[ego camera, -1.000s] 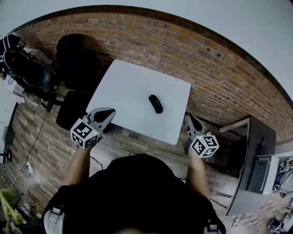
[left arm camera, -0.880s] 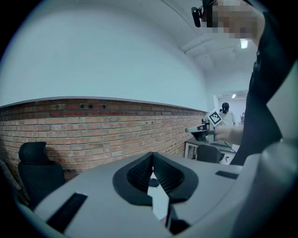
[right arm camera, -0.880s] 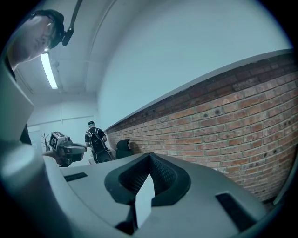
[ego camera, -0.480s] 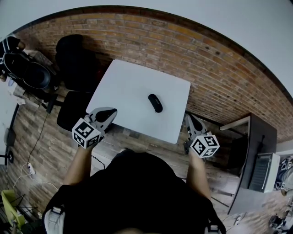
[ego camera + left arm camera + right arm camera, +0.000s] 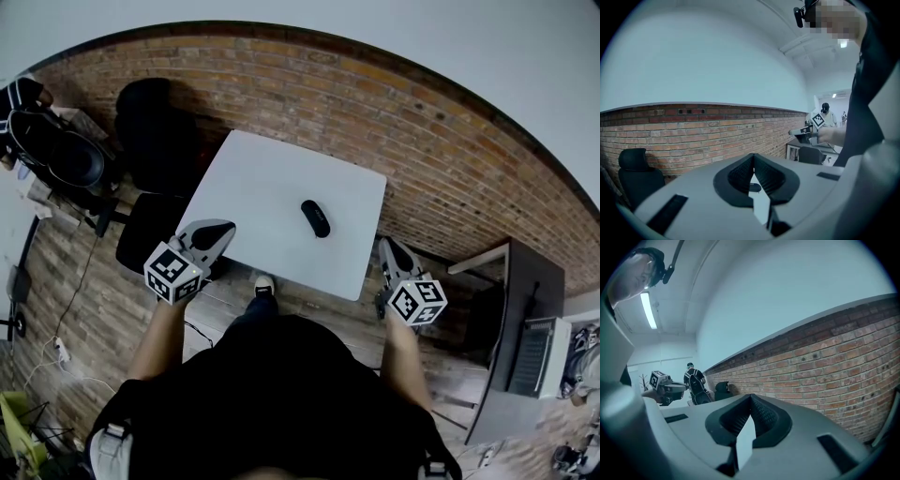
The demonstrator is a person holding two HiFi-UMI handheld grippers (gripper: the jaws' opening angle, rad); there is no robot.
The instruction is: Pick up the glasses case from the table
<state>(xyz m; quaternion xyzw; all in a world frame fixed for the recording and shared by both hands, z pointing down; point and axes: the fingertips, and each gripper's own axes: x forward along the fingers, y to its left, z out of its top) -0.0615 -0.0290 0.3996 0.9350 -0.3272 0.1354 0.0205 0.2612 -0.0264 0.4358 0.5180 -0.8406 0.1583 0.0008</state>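
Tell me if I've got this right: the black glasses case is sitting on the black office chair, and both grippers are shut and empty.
Not quite. The glasses case lies on the white table, not on the black office chair; the head view shows it. The rest holds: the left gripper and the right gripper are both shut and empty.

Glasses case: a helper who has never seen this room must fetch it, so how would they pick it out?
Find the white square table in front of the brick wall. The glasses case lies on it, slightly right of centre. It is a small black oblong with rounded ends, and the only thing on the white top.
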